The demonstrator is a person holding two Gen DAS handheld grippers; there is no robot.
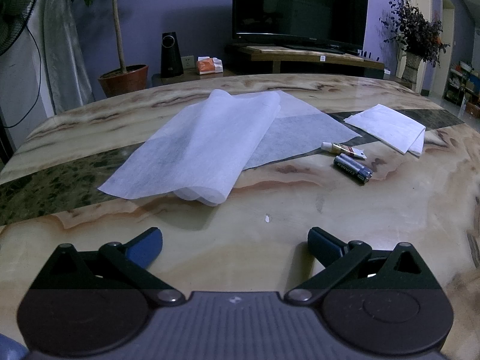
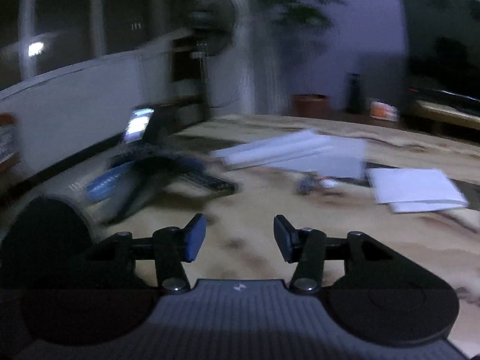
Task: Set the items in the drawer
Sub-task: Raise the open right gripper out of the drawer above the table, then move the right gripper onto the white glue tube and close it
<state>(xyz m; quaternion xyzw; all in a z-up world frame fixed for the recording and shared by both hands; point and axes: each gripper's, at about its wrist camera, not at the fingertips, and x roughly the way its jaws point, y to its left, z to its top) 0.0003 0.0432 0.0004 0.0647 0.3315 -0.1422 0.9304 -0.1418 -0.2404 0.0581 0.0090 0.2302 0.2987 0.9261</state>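
Blue-padded and spread wide with nothing between the jaws, our left gripper [image 1: 235,247] hangs low over the desk [image 1: 300,240], a polished marbled slab in cream and tan with dark green inlaid bands. Beyond it lie a large folded white sheet [image 1: 195,153], a smaller folded white cloth [image 1: 387,127] to the right, and between them, well ahead and to the right of the left gripper, a small tube [image 1: 343,150] and a pair of batteries [image 1: 353,169] just beside each other. Behind the desk we see a dark television [image 1: 300,6] on a low stand, a potted tree [image 1: 120,30], a standing fan [image 1: 15,12] and a purple wall. Our right gripper [image 2: 239,238] is partly open and grips nothing; its view is blurred, with the batteries [image 2: 306,184] and tube [image 2: 328,183] ahead and slightly right on the same desk.
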